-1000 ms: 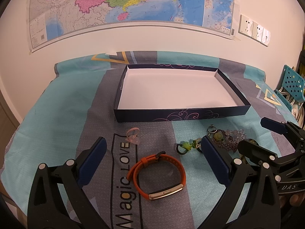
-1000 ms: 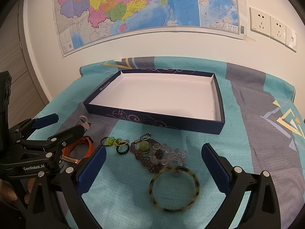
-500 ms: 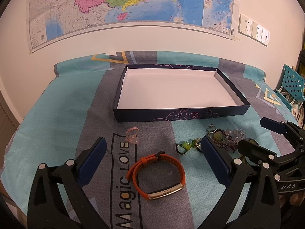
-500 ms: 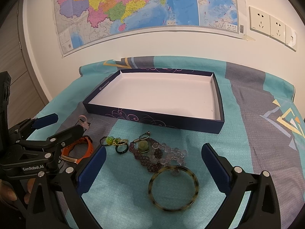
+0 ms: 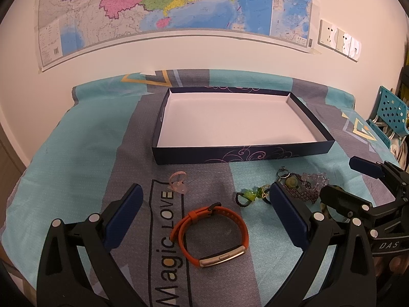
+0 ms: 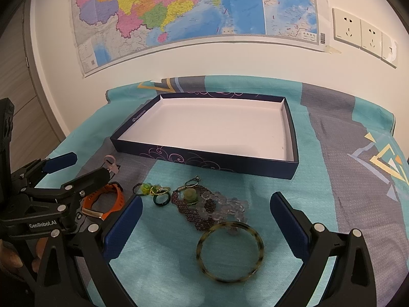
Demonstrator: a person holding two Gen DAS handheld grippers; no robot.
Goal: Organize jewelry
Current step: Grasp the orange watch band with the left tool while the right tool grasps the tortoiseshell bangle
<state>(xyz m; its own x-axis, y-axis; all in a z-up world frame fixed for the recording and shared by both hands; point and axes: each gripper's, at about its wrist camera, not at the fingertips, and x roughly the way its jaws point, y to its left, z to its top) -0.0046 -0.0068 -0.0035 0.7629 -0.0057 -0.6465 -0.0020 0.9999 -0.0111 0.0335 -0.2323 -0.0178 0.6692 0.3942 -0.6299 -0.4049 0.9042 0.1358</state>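
Note:
A shallow dark blue box (image 5: 240, 154) (image 6: 204, 158) with a white inside lies empty on the bedspread. In front of it lie an orange wristband (image 5: 212, 232) (image 6: 112, 199), a small pink ring (image 5: 177, 181) (image 6: 111, 162), green charms (image 5: 249, 194) (image 6: 148, 188), a dark green ring (image 6: 161, 200), purple and clear bead bracelets (image 6: 204, 208) (image 5: 303, 185) and a tortoiseshell bangle (image 6: 229, 251). My left gripper (image 5: 204, 215) stands open over the wristband. My right gripper (image 6: 205, 223) stands open around the bangle and beads. Neither holds anything.
A teal and grey bedspread (image 5: 89, 138) covers the surface, ending at a white wall with a map (image 5: 166, 7) and sockets (image 6: 363, 35). A teal perforated chair (image 5: 388, 112) stands at the right. A person's fingers (image 6: 10, 258) hold the left gripper's handle.
Both grippers have eased slightly forward and down toward the jewelry; the items sit a little lower in view. Nothing was taken hold of.

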